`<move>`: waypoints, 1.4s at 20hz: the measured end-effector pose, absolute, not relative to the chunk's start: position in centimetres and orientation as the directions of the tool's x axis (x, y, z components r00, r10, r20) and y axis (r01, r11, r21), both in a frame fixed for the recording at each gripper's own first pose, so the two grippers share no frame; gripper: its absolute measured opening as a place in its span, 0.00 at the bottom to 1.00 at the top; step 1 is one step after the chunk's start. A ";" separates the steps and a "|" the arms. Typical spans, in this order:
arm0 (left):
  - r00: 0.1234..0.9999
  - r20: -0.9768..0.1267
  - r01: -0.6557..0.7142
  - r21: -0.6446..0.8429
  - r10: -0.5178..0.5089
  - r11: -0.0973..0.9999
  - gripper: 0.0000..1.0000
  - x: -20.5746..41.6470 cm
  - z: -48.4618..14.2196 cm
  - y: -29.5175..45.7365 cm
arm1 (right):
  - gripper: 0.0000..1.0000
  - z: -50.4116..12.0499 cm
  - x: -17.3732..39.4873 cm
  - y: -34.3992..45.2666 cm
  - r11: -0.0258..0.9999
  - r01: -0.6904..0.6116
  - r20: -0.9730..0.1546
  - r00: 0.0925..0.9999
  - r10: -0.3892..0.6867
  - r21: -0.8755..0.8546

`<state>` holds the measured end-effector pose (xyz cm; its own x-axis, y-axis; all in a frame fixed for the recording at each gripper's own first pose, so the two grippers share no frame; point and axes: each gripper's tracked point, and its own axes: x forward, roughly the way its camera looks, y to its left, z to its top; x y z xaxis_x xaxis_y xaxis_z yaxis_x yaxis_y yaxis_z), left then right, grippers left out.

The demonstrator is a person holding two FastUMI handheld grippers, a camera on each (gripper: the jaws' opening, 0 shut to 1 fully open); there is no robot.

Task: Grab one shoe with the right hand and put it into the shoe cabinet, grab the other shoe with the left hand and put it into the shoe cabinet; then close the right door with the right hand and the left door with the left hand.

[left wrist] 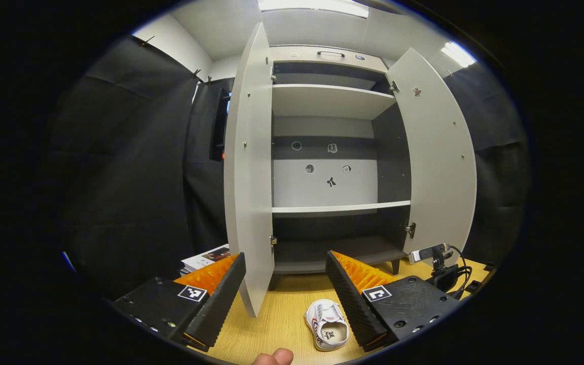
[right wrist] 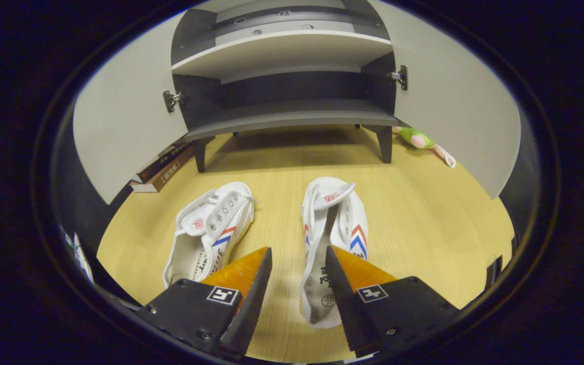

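Two white canvas shoes with red and blue stripes lie on the wooden surface in front of the shoe cabinet (right wrist: 292, 117). In the right gripper view, the left shoe (right wrist: 211, 228) lies on its side and the right shoe (right wrist: 335, 218) points toward the cabinet. My right gripper (right wrist: 298, 253) is open and low over the right shoe's heel end, with the shoe's left side wall between its fingers. My left gripper (left wrist: 286, 258) is open and empty, held in front of the cabinet (left wrist: 332, 208). One shoe (left wrist: 326, 324) lies below it. Both doors, left (left wrist: 249, 177) and right (left wrist: 439, 162), stand wide open.
Books (right wrist: 162, 170) are stacked by the cabinet's left leg, behind the left door (right wrist: 124, 126). A green soft toy (right wrist: 418, 139) lies on the floor beside the right door (right wrist: 454, 116). A small camera with cables (left wrist: 439, 261) stands at the right. A thumb (left wrist: 271, 357) shows at the bottom edge.
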<state>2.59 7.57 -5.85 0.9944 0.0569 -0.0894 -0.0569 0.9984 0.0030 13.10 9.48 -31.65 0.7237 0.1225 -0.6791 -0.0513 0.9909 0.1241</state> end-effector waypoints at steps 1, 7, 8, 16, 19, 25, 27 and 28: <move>0.994 -0.093 -0.058 0.000 0.058 0.998 0.95 2.7 -6.0 7.8 | 0.63 -32.0 13.4 9.5 0.992 -0.049 -0.687 0.717 0.118 0.120; 0.992 -0.110 -0.067 -0.004 0.066 0.998 0.95 3.4 -6.7 8.3 | 0.50 -34.0 15.4 9.9 0.995 -0.030 -0.725 0.683 0.087 0.092; 0.992 -0.111 -0.068 -0.003 0.067 0.998 0.95 3.5 -6.7 8.3 | 0.52 -34.1 15.7 9.7 0.996 -0.020 -0.727 0.682 0.074 0.083; 0.990 -0.126 -0.065 -0.011 0.063 0.998 0.95 3.8 -7.2 8.0 | 0.07 -34.4 16.9 8.6 0.999 -0.005 -0.712 0.701 0.042 0.054; 0.990 -0.127 -0.057 -0.015 0.055 0.998 0.95 3.7 -7.4 7.6 | 0.04 -34.3 17.0 8.5 0.999 -0.033 -0.690 0.723 0.035 0.015; 0.992 -0.122 -0.035 -0.010 0.033 0.999 0.95 3.4 -7.1 6.3 | 0.03 -28.6 16.9 7.5 0.997 -0.068 -0.574 0.819 0.029 -0.048; 0.993 -0.114 -0.024 -0.010 0.023 1.000 0.95 3.3 -6.8 5.6 | 0.03 -25.8 16.7 7.3 0.992 -0.099 -0.537 0.842 0.045 -0.073; 0.994 -0.108 -0.019 -0.011 0.018 1.000 0.95 3.2 -6.6 5.2 | 0.03 -24.2 16.7 7.3 0.988 -0.120 -0.518 0.854 0.052 -0.098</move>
